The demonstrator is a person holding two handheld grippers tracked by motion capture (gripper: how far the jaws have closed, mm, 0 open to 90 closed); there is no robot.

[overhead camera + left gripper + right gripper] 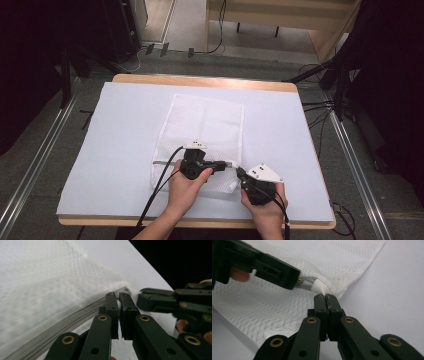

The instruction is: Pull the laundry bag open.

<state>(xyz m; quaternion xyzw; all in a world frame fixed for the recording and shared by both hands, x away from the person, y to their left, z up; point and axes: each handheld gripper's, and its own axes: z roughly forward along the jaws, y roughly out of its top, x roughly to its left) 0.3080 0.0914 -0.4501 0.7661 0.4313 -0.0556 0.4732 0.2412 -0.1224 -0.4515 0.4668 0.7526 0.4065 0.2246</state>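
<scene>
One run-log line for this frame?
left gripper: shut on zipper pull | right gripper: shut on mesh bag corner | table: bag flat

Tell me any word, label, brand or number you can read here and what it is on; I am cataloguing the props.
None: no readable text on the white mesh bag, its zipper, the white table cover, the left gripper or the right gripper.

The white sheet (pixel 120 130) lay bare left and right of the mesh bag (pixel 205 125). Both grippers (pixel 239 172) crowded the bag's near right corner, jaws almost touching.
</scene>
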